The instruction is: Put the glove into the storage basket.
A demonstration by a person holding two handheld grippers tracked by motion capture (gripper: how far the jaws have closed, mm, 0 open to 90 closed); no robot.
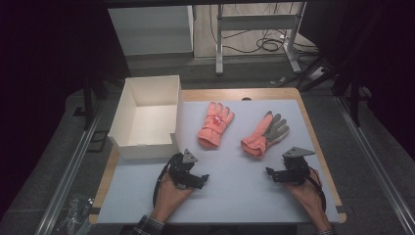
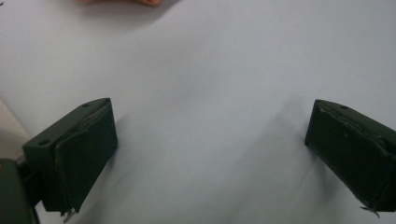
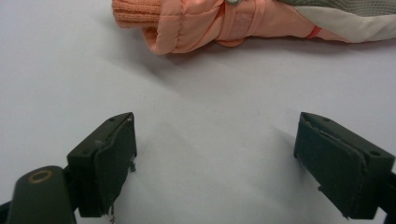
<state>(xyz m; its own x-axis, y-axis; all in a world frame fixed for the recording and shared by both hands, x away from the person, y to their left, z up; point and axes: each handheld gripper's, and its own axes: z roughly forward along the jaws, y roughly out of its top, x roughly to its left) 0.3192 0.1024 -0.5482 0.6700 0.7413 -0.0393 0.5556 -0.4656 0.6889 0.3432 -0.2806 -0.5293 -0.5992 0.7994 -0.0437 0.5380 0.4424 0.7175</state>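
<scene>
Two salmon-pink winter gloves lie flat on a pale mat. The left glove [image 1: 215, 125] shows its back. The right glove [image 1: 266, 133] lies palm up with a grey palm, and its knitted cuff [image 3: 140, 11] points toward my right gripper. My left gripper [image 1: 201, 179] rests low on the mat in front of the left glove, apart from it. Its jaws stand wide open with only bare mat between them [image 2: 210, 135]. My right gripper [image 1: 272, 174] sits a short way in front of the right glove's cuff, open and empty [image 3: 215, 140]. A sliver of salmon fabric [image 2: 144, 2] shows at the top edge of the left gripper view.
An open white cardboard box [image 1: 128, 105] stands at the table's back left, its near wall close to my left hand. The mat [image 1: 235, 196] covers most of the wooden table [image 1: 313, 132]. Beyond the table are a metal frame and floor cables.
</scene>
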